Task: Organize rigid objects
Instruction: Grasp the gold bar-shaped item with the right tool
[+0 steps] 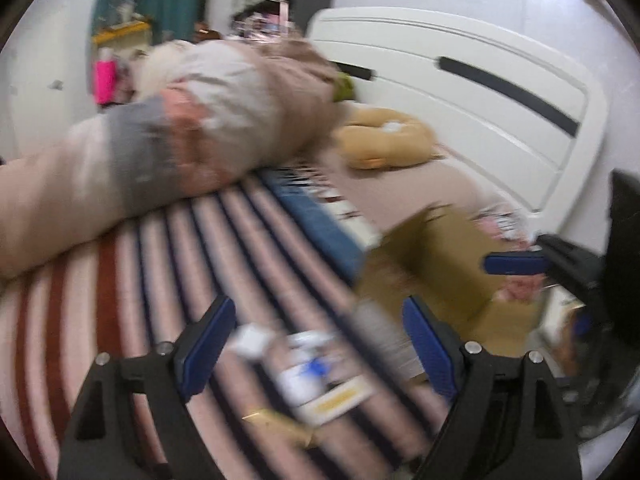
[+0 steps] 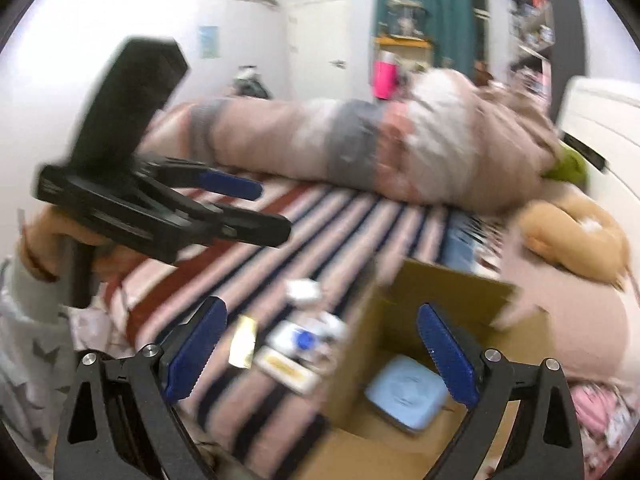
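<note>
Both views are blurred by motion. My left gripper (image 1: 316,332) is open and empty above the striped blanket (image 1: 168,264), over several small packets: a white one (image 1: 250,340), a white and blue one (image 1: 306,372) and a yellow-labelled one (image 1: 340,398). My right gripper (image 2: 320,344) is open and empty over the edge of a cardboard box (image 2: 404,292). A light blue flat case (image 2: 406,392) lies inside the box. The same packets (image 2: 296,340) lie left of the box. The left gripper (image 2: 256,210) shows at left in the right wrist view. The right gripper's finger (image 1: 516,264) shows over the box (image 1: 440,264).
A long rolled pillow (image 2: 360,152) lies across the bed behind the packets. A tan plush toy (image 1: 384,142) and a white headboard (image 1: 480,92) stand beyond. A pink bottle (image 2: 384,72) and shelves are in the background.
</note>
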`<state>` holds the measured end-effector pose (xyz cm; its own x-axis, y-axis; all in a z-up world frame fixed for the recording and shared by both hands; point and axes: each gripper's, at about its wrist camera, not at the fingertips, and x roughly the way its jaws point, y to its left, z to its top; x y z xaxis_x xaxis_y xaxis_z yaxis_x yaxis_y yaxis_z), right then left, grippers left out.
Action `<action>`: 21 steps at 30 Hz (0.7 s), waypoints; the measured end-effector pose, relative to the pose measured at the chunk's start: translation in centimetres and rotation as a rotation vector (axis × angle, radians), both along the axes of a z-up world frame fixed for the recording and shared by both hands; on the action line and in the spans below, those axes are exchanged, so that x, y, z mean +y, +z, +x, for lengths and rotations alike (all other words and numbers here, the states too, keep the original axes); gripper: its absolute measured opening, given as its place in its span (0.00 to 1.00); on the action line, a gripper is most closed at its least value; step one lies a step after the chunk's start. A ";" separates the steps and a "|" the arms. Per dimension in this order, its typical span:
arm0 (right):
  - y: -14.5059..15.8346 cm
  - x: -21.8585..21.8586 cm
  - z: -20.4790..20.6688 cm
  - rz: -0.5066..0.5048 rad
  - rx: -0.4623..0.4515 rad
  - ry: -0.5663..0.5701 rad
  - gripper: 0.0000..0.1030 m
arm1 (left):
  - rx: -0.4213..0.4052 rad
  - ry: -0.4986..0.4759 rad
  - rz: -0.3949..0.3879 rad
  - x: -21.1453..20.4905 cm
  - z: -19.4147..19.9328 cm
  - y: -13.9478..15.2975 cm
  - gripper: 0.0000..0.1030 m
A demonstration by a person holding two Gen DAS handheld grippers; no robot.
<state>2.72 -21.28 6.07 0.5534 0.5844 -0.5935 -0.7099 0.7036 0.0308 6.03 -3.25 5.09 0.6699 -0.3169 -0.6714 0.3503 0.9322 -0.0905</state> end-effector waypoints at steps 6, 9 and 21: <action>-5.4 8.6 -2.6 -0.051 0.080 0.195 0.60 | -0.025 0.080 0.013 7.1 -1.5 -5.4 0.81; -10.9 11.1 -1.5 -0.105 0.214 0.190 0.48 | -0.014 0.082 -0.003 8.5 -1.1 -8.3 0.81; -18.6 12.2 2.5 -0.231 0.268 0.030 0.13 | 0.096 0.017 0.026 8.1 5.3 -15.4 0.81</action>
